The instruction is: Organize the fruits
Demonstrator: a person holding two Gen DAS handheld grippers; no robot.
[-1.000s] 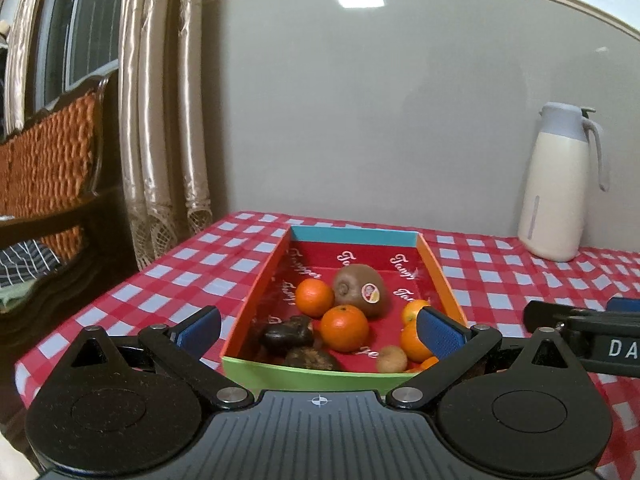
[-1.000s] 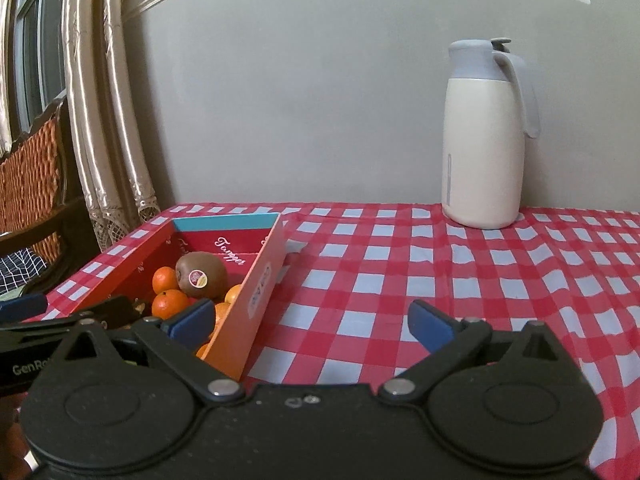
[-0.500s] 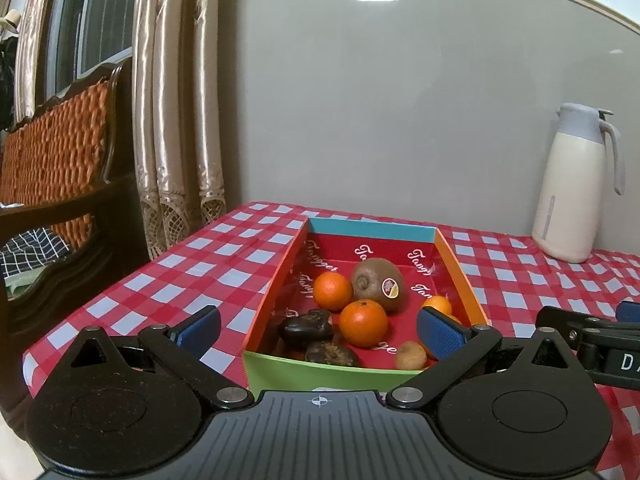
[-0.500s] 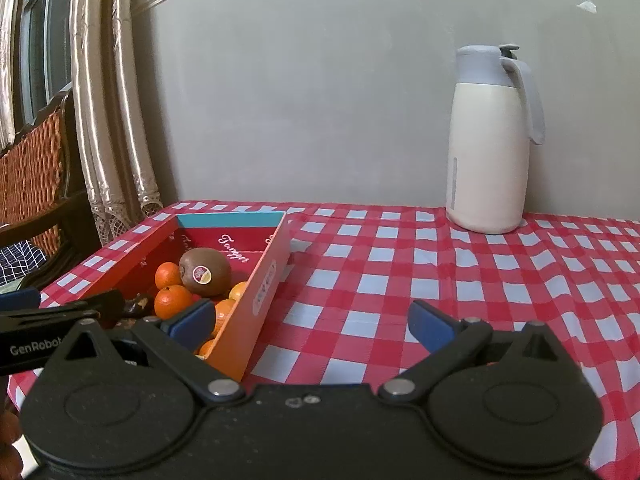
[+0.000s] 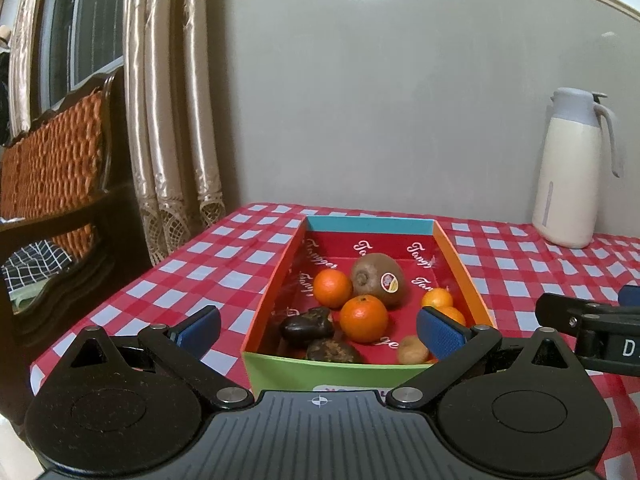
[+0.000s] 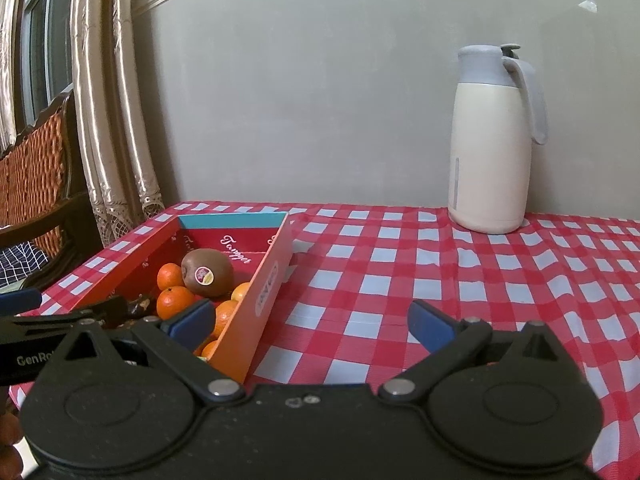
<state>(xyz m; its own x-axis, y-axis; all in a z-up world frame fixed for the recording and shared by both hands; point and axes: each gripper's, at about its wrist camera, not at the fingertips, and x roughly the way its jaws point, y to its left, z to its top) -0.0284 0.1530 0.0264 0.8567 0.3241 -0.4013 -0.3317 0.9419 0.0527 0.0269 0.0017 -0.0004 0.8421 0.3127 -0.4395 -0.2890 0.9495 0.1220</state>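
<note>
Left tool (image 5: 318, 326): jaws spread wide, blue pads empty, touching nothing. It sits at the near end of the fruit box (image 5: 460, 268), which rests on the worktop (image 5: 224, 264) under a red-and-white checked cloth. The right pad overlaps the box's near right corner in the view; contact cannot be judged.

Right tool (image 6: 312, 322): jaws also spread wide, nothing between the pads. It sits to the right of the box over bare checked cloth, with its left pad in front of the box's orange side wall (image 6: 268, 280).

Box contents, left wrist view: a kiwi (image 5: 378, 278) with a sticker near the middle, an orange (image 5: 332, 288) just to its left, a second orange (image 5: 363, 319) in front of it, and two more small oranges (image 5: 437, 298) against the right wall. Two dark fruits (image 5: 306, 322) lie at the near left, and a small tan fruit (image 5: 412, 350) lies near the front wall.

View differences: the left wrist view looks straight into the box, showing the green front wall, the dark fruits and the tan fruit. The right wrist view shows the outside of the box's right wall with an oval label and the open worktop beyond. A cream jug (image 6: 490, 140) with a grey lid stands at the back right against the wall, seen fuller in the right view. Each view catches the other tool's arm at its edge. Curtains (image 5: 168, 120) and a wooden chair (image 5: 56, 168) with an orange woven back stand left of the worktop.
</note>
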